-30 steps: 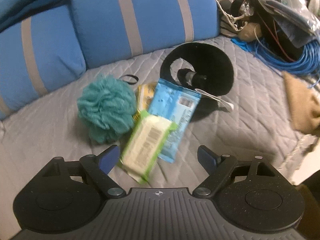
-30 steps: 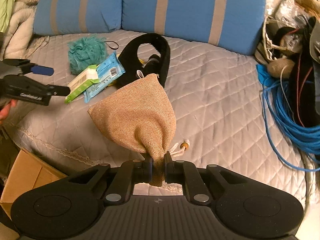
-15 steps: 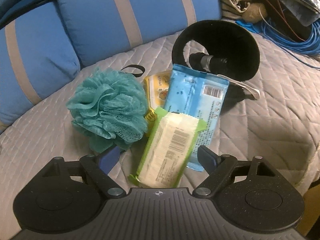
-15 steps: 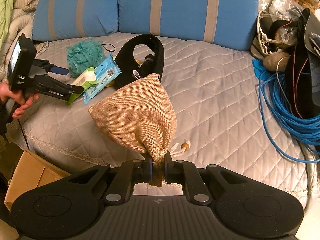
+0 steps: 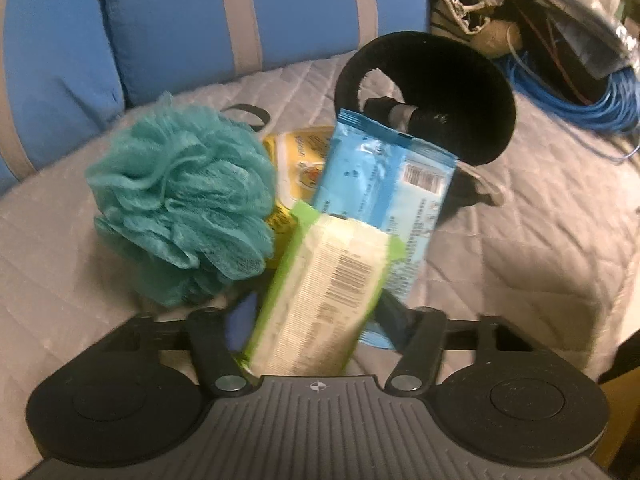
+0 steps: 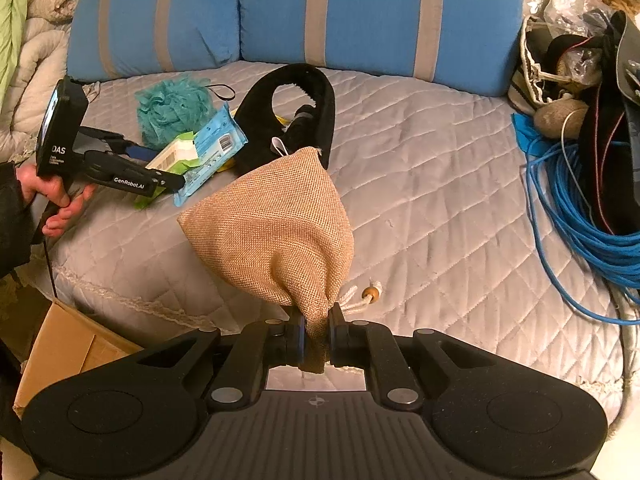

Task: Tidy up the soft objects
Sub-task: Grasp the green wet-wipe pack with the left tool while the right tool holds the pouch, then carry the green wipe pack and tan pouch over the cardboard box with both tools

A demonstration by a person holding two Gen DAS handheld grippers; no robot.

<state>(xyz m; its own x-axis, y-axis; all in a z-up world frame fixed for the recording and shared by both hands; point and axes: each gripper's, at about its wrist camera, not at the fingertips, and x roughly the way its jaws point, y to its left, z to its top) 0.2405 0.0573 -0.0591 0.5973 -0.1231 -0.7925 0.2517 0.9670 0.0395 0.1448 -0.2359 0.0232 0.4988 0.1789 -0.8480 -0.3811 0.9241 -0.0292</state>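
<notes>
So the left gripper (image 5: 316, 316) had its jaws around the near end of the green-and-white wipes pack (image 5: 320, 296), and they'd just been closing in on it. Whether the pads were actually pressing yet I couldn't tell, the view was smeared, but the pack sat squarely between them. Made sense to take it by the short end: it was the top of the pile and the end sticking out toward the person.

Right under it was the blue wipes pack (image 5: 384, 184), and a yellow packet (image 5: 300, 156) under that, all fanned out and leaning against the teal bath pouf (image 5: 180, 204). Behind them stood a black fuzzy band thing (image 5: 432, 92), on edge on the grey quilted cover (image 5: 540, 240).

The right gripper (image 6: 318, 340) was clamped tight on the neck of the burlap drawstring pouch (image 6: 272, 232), which bulged out in front of the jaws, off the cover. My guess is it was being kept ready as the bag the soft stuff goes into, so pinching the neck kept it handy. The person's hand (image 6: 52, 196) on the other tool showed at the far left, cardboard box (image 6: 68, 344) down by the bed edge.
</notes>
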